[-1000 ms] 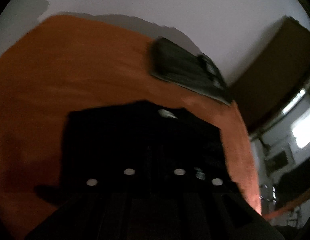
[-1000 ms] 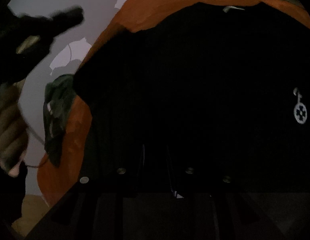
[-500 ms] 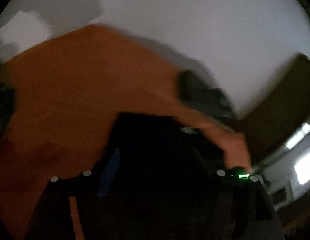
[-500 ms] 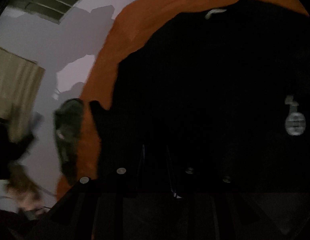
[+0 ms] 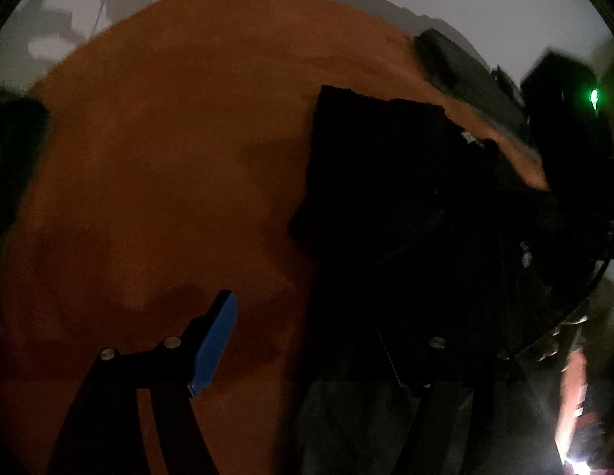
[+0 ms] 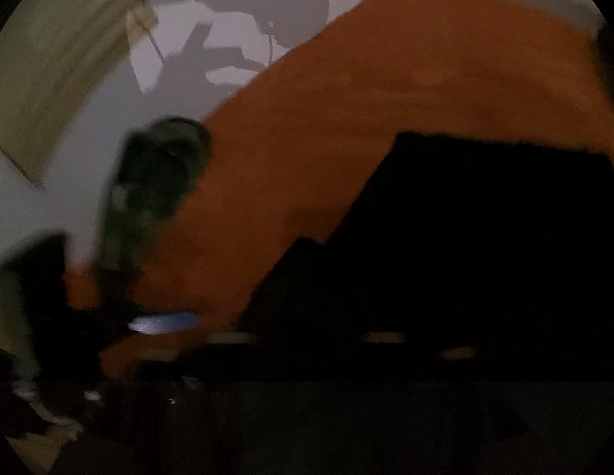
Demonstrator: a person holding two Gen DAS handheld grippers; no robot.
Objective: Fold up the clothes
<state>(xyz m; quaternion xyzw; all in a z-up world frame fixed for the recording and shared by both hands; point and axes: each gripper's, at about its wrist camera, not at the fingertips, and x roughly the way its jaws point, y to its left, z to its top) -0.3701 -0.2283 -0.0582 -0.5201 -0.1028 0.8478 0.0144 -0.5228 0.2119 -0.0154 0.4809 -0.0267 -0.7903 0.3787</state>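
A black garment (image 5: 406, 198) lies on the orange bedcover (image 5: 168, 158), filling the right half of the left wrist view. My left gripper (image 5: 307, 316) is open. Its blue-padded finger (image 5: 214, 340) hangs over bare orange cover, and the other finger is lost in the dark against the garment's edge. The right gripper (image 5: 564, 138), with a green light, hovers over the garment's far right side. The right wrist view is blurred. There the black garment (image 6: 485, 237) spreads just ahead of my right gripper (image 6: 307, 356), whose fingers merge with the dark cloth.
A dark folded garment (image 5: 465, 75) sits at the bed's far edge. A dark green clothing heap (image 6: 156, 182) lies at the left edge of the bed, by a pale wall and a curtain (image 6: 49, 79). A hand (image 5: 560, 336) shows at the lower right.
My left gripper has opened and let go of the black garment, then moved left over bare cover. The right wrist view has swung, so the garment now sits lower and to the right.
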